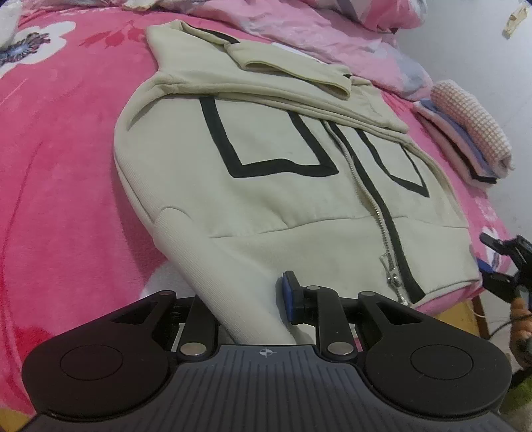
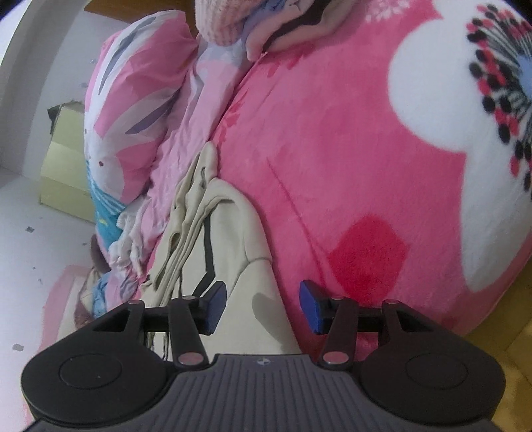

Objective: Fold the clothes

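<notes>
A beige zip hoodie [image 1: 266, 192] with black trim lies front-up on the pink floral blanket [image 1: 66, 149], sleeves and hood folded across its top. My left gripper [image 1: 266, 299] is at the near left hem corner. Ribbed fabric fills the gap against its right blue pad [image 1: 288, 299] and hides the left finger, so the jaws look shut on the cloth. My right gripper [image 2: 262, 309] stands open with the other hem corner of the hoodie [image 2: 252, 266] lying between its fingers. In the left wrist view the right gripper [image 1: 488, 261] shows at the bed's edge.
A stack of folded clothes [image 1: 465, 133] sits at the far right of the bed, also visible as folded clothes [image 2: 266, 20]. A crumpled pink quilt [image 1: 332, 33] and pillow [image 2: 133, 99] lie behind the hoodie. A yellow box [image 2: 63, 159] stands on the floor beyond.
</notes>
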`<act>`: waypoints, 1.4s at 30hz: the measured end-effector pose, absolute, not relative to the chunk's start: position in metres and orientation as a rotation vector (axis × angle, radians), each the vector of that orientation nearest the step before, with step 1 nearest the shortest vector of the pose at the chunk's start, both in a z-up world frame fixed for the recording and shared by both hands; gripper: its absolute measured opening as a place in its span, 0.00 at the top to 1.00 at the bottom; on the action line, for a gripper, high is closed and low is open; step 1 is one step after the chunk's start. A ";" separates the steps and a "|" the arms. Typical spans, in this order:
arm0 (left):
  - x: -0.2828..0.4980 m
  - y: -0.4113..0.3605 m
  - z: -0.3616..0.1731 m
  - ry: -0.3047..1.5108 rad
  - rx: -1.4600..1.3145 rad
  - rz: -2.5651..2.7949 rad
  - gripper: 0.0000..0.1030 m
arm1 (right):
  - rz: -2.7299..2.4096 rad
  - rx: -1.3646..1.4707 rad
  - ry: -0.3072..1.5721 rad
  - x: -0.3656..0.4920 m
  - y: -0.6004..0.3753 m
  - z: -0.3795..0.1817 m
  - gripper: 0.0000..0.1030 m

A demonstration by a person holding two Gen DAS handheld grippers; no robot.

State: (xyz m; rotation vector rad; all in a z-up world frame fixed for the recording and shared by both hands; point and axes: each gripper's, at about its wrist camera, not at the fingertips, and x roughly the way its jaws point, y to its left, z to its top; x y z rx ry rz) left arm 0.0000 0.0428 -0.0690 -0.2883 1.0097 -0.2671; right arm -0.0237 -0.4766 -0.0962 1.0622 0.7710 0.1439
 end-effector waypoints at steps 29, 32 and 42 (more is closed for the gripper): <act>-0.004 0.033 -0.069 0.978 -0.240 -0.241 0.81 | 0.153 1.226 0.797 -0.028 -0.437 -0.113 0.55; -0.003 0.033 -0.070 0.982 -0.245 -0.248 0.81 | 0.139 1.238 0.790 -0.027 -0.434 -0.115 0.55; 0.002 0.028 -0.066 1.013 -0.221 -0.232 0.81 | 0.168 1.298 0.793 -0.023 -0.442 -0.127 0.57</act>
